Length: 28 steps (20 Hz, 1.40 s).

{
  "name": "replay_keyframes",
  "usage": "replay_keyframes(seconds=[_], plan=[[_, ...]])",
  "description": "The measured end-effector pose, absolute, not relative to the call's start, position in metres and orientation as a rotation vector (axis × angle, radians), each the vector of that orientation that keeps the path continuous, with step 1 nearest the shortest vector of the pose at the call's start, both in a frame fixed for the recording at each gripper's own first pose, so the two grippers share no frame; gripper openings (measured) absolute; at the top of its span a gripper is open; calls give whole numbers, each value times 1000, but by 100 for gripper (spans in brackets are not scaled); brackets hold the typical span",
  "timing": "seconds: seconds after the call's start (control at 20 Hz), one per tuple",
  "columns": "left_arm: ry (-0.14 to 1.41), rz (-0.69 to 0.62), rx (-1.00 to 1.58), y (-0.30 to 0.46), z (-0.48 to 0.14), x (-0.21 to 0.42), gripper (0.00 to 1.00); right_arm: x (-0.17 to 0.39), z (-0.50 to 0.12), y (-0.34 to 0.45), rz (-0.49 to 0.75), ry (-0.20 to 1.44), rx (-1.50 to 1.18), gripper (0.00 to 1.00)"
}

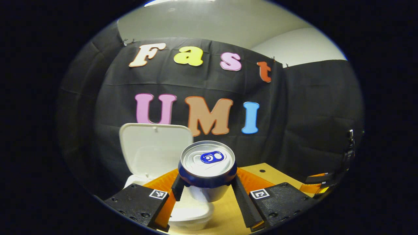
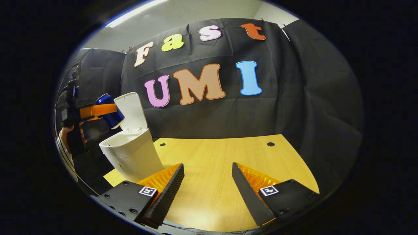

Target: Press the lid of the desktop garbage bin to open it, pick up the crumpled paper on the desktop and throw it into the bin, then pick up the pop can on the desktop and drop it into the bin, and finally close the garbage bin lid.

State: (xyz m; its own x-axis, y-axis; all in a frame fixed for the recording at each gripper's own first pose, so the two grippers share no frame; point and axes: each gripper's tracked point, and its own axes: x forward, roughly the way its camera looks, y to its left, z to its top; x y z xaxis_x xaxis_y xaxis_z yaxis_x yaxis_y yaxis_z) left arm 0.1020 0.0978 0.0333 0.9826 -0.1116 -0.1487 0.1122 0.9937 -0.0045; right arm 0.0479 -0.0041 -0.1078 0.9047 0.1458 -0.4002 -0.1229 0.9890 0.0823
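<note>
Gripping the can (image 1: 207, 169), left tongs (image 1: 207, 191) have both fingers clamped on its sides, holding it up above the white bin (image 1: 191, 213). Bin lid (image 1: 155, 148) stands open, upright behind the can. In the right gripper view the can (image 2: 110, 111) hangs just left of the lid (image 2: 130, 112), over the bin's (image 2: 130, 156) near rim. Right tongs (image 2: 208, 182) spread wide, holding nothing, low over bare worktop (image 2: 215, 163). A hand (image 2: 70, 137) holds the left tool.
</note>
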Motion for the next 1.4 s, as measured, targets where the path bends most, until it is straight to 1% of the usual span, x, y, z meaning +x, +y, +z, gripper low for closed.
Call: replay_keyframes(seconds=[0.15, 0.3, 0.5, 0.7, 0.75, 0.8, 0.85, 1.05, 1.2, 1.4], plan=[[198, -27, 7, 144, 12, 100, 76, 51, -108, 0, 152, 420, 46, 98], [267, 16, -24, 168, -20, 99, 77, 51, -109, -2, 143, 427, 61, 98], [323, 20, -61, 174, -46, 99, 77, 47, -111, -7, 121, 433, 65, 98], [338, 9, -68, 175, -54, 99, 78, 43, -113, -11, 103, 443, 72, 98], [331, 7, -71, 175, -51, 102, 80, 43, -114, -12, 99, 444, 74, 98], [323, 14, -71, 177, -49, 104, 89, 42, -115, -13, 95, 445, 76, 98], [313, 18, -67, 176, -44, 104, 94, 41, -115, -14, 92, 446, 77, 98], [244, 10, -13, 175, -1, 111, 94, 43, -115, -15, 86, 445, 83, 98], [171, 7, 30, 176, 45, 130, 94, 42, -117, -15, 87, 444, 88, 98], [123, 40, 24, 185, 87, 160, 93, 39, -116, -17, 91, 441, 89, 98]])
